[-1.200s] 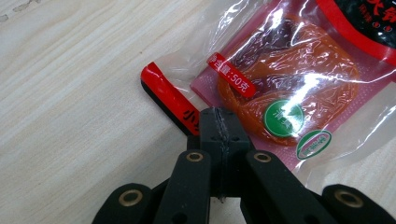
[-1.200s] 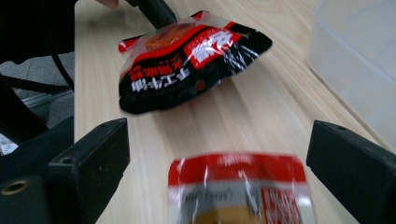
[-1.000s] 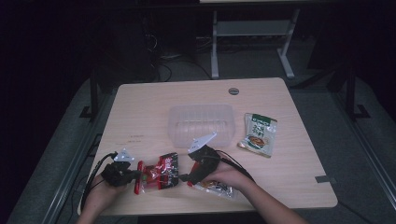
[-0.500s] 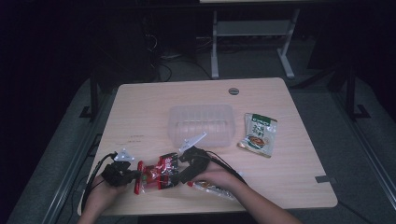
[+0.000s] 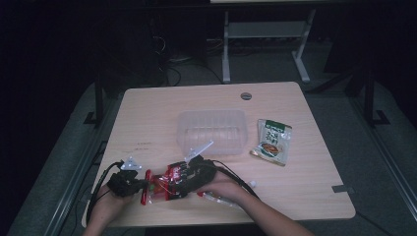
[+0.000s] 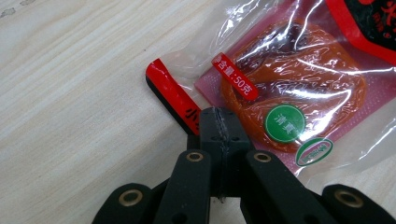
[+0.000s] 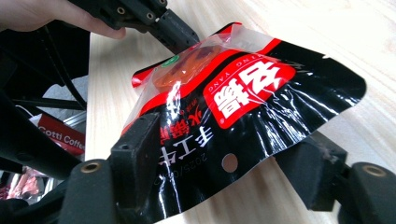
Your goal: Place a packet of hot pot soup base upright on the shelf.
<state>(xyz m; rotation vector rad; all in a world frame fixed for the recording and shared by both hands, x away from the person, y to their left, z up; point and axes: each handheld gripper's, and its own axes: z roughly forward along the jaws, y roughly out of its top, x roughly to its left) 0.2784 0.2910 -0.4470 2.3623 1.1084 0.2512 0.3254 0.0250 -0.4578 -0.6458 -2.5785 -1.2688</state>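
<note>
Near the front edge of the bench [image 5: 314, 147], toward its left corner, a red-and-black snack packet [image 5: 164, 183] is held between the two claws. Left claw [image 6: 219, 122]: jaws pressed together, pinching the packet's clear sealed end beside its red stripe; in the high view this claw [image 5: 142, 188] sits at the packet's left end, with the person's left hand [image 5: 105, 209] behind it. Right claw [image 7: 224, 163]: jaws partly spread and just been closing, with the packet's black printed end lying between them; the left jaw touches the film, the right jaw stands apart from it. In the high view the right claw [image 5: 184, 176] covers the packet's right end, borne by the right hand [image 5: 221, 189]. Packet: lifted and bowed off the bench surface at its black end. Behind it, near mid-bench, stands a clear plastic container [image 5: 212, 131]; a green sachet [image 5: 272, 141] lies just right of the container, apart from it.
</note>
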